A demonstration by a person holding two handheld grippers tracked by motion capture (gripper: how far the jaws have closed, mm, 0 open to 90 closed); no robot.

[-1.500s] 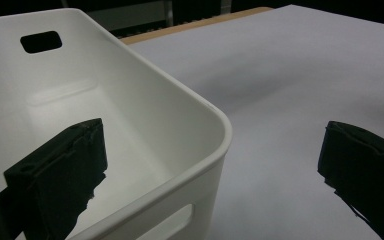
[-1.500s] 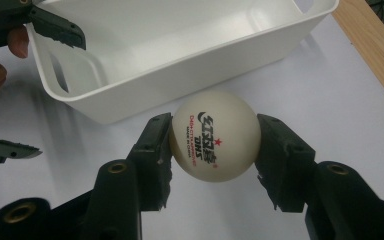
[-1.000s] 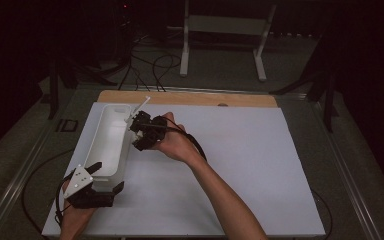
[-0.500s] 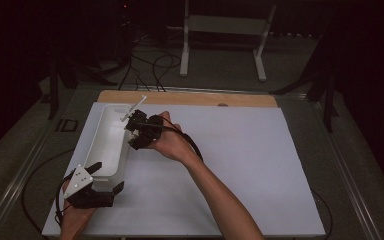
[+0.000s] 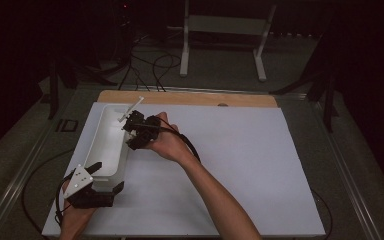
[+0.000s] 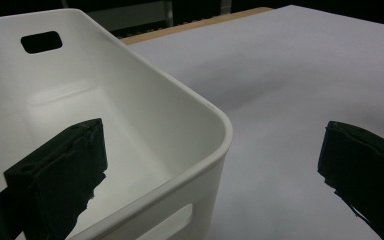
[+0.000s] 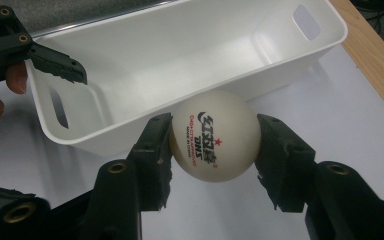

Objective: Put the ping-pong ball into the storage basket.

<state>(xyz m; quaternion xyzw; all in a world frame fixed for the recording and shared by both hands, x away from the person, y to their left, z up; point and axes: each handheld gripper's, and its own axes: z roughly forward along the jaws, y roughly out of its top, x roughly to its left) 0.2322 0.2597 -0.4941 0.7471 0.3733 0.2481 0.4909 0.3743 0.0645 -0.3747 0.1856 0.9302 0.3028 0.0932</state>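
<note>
White paper covered the table (image 5: 240, 165); your right gripper (image 7: 214, 145) pinched the light, slippery, crushable ping-pong ball (image 7: 214, 135) across its middle, just short of the bin (image 7: 190, 55). Your left gripper (image 6: 210, 165) gaped wide astride the bin's near corner.

High view: ball hidden behind right gripper (image 5: 130, 131) and hand; left hand (image 5: 75, 220) cut off at bottom edge; right gripper's jaw tips too small to make out. Right gripper view: ball (image 7: 215, 136) part covered by jaws each side; left gripper (image 7: 25, 50) cut by frame's left edge; bin (image 7: 180, 55) floor partly behind ball.
</note>
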